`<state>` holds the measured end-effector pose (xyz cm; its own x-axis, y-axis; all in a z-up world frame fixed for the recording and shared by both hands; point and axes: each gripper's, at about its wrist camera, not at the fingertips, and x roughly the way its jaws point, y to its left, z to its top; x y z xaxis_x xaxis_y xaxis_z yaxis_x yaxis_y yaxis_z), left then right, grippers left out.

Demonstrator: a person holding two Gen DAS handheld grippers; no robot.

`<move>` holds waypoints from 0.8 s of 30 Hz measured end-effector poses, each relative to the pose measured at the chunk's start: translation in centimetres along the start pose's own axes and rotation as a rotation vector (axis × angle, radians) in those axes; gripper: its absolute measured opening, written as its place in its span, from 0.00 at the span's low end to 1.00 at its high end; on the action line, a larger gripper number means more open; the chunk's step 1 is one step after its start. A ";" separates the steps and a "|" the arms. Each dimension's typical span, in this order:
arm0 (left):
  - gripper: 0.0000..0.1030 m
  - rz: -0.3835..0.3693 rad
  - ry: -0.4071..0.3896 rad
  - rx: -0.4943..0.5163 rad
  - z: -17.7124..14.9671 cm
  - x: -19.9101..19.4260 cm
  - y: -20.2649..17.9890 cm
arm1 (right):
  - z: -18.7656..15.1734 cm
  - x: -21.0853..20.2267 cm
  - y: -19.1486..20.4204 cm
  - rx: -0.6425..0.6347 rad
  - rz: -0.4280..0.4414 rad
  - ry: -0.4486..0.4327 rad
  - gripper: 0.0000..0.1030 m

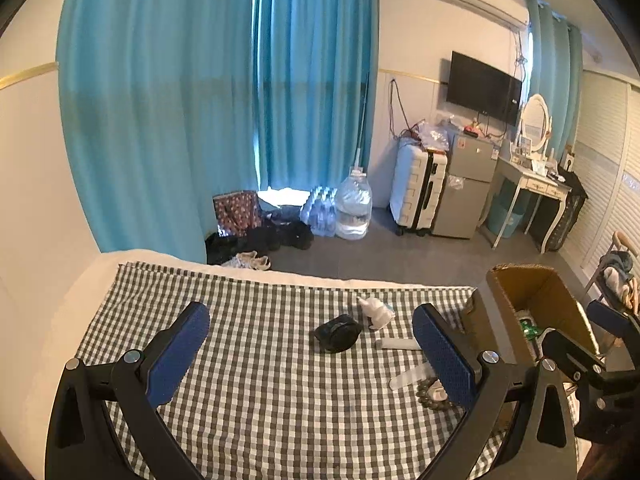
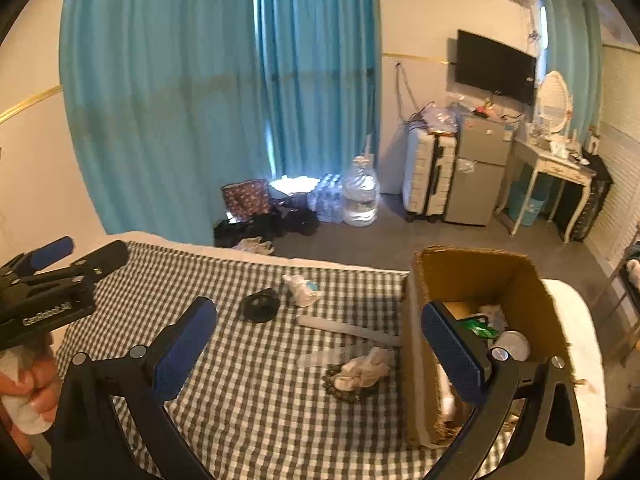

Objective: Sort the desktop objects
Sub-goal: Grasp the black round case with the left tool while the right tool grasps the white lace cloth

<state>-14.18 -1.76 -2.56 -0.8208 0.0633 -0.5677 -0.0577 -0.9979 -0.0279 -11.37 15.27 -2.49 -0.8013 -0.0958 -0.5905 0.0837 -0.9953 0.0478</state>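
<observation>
Partly done, by the look of it: the cardboard box [image 2: 480,280] already holds a green packet [image 2: 480,328], a round white lid-like item [image 2: 514,344] and some crumpled white material, while several things lie loose on the checked cloth [image 2: 248,392]. The right gripper [image 2: 320,344] is spread wide and empty, its right finger overlapping the box's near wall in view and its left finger over bare cloth. Between and ahead of its fingers lie a string of beads [image 2: 344,388] with a crumpled white wad [image 2: 366,370] resting on it, a clear flat strip [image 2: 320,358] just beside them, a long pale strip [image 2: 348,330] beyond, then a black ring-shaped object [image 2: 260,304] and a small white bottle [image 2: 302,290] farthest out. The left gripper [image 1: 312,344] is also spread wide and holds nothing; the black object [image 1: 338,332] sits ahead between its fingers. I judge about six items remain to be moved, and the beads and wad, nearest the right gripper and just beside the box, seem the likeliest next pick.
</observation>
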 end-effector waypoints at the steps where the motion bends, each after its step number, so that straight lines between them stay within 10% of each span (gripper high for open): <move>1: 1.00 0.000 0.009 0.002 -0.2 0.7 0.0 | -0.2 0.8 0.1 -0.010 0.008 0.013 0.95; 4: 1.00 0.005 0.035 0.006 -0.8 2.7 0.0 | -0.9 2.9 0.5 -0.037 -0.009 0.050 0.81; 24: 1.00 -0.004 0.256 -0.007 -6.0 17.1 -0.5 | -6.1 14.8 -1.9 -0.004 -0.044 0.257 0.80</move>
<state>-24.78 -0.25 -17.19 -0.6498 0.0637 -0.7574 -0.0561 -0.9978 -0.0358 -19.78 15.85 -16.17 -0.6272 -0.0459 -0.7775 0.0548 -0.9984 0.0148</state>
